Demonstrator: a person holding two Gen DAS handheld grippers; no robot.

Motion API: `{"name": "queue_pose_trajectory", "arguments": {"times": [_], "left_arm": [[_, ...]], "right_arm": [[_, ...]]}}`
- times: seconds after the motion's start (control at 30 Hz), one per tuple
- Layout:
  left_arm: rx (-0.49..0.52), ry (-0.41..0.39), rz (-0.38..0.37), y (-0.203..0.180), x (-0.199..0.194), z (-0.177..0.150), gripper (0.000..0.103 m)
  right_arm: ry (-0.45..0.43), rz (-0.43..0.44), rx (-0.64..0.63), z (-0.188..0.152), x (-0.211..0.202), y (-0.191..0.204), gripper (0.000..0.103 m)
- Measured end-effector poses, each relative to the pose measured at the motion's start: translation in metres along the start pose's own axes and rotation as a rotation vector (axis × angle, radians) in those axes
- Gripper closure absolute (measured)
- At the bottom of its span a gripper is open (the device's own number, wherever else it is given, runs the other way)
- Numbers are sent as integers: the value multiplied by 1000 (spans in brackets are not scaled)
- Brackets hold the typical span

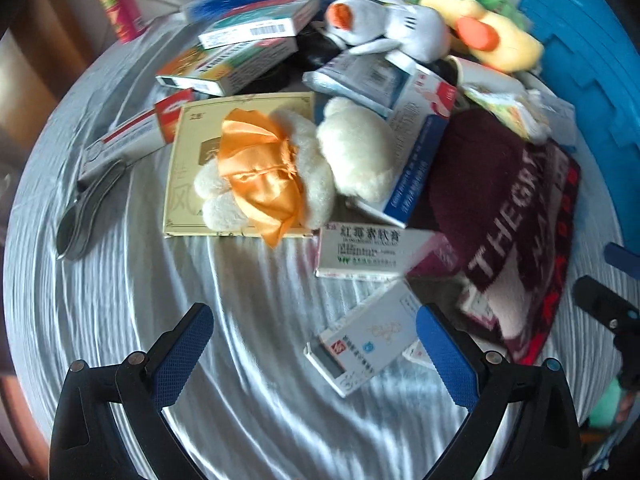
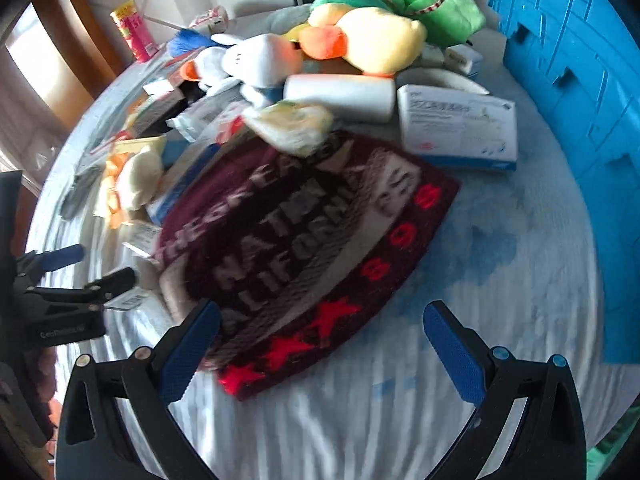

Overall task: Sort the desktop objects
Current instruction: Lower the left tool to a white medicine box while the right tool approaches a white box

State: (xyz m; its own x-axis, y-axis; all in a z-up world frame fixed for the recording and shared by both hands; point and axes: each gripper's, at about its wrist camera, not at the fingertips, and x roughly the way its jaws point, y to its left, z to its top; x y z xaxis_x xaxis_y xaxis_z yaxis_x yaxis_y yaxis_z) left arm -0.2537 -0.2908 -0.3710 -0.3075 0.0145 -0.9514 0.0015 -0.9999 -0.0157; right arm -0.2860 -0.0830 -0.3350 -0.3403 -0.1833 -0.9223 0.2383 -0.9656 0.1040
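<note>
Maroon mat (image 2: 304,248): amid boxes and plush toys (image 1: 276,168), unsorted.
Blue crate (image 2: 572,80): contents hidden.
Left tool (image 1: 314,354): apart, empty.
Right tool (image 2: 322,354): apart, empty.

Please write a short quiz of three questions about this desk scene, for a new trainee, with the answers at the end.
1. True or false: the left hand-held gripper is shut on a medicine box.
2. What colour is the cloth on the cream plush toy? A) green B) orange C) black
3. On which side of the maroon lettered mat does the blue crate stand, seen from the right wrist camera?

Key:
1. False. Its jaws are open and hold nothing; a small white box lies on the cloth between its fingers.
2. B.
3. On the right side. The right hand-held gripper is also open.
</note>
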Motion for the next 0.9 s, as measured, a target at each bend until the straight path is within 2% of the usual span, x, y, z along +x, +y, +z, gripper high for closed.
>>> {"name": "queue_pose_trajectory", "arguments": {"times": [0.13,0.27,0.33,0.57,0.77,0.87,0.9], "left_arm": [[73,17,-9,-3,-3,-16,1],[146,64,16,-12,14,-29,0],[92,69,-23,-5,18,-34,0],[49,14,-5,-8,7,-52,0],[18,-14,26,-16,-5,-65,1],[46,-51,63,-25,-17,-65,22],[61,-56,61,-29,-19,-64,22]], "right_arm": [[17,-10,23,-13,6,17,0],[44,-28,68,-27,12,25,0],[61,-36,88,-35,15,26,0],[122,-71,104,-53,35,16,0],[102,-94,13,-60,32,26,0],[102,-50,56,-60,24,19,0],[101,-33,74,-60,21,16,1]]}}
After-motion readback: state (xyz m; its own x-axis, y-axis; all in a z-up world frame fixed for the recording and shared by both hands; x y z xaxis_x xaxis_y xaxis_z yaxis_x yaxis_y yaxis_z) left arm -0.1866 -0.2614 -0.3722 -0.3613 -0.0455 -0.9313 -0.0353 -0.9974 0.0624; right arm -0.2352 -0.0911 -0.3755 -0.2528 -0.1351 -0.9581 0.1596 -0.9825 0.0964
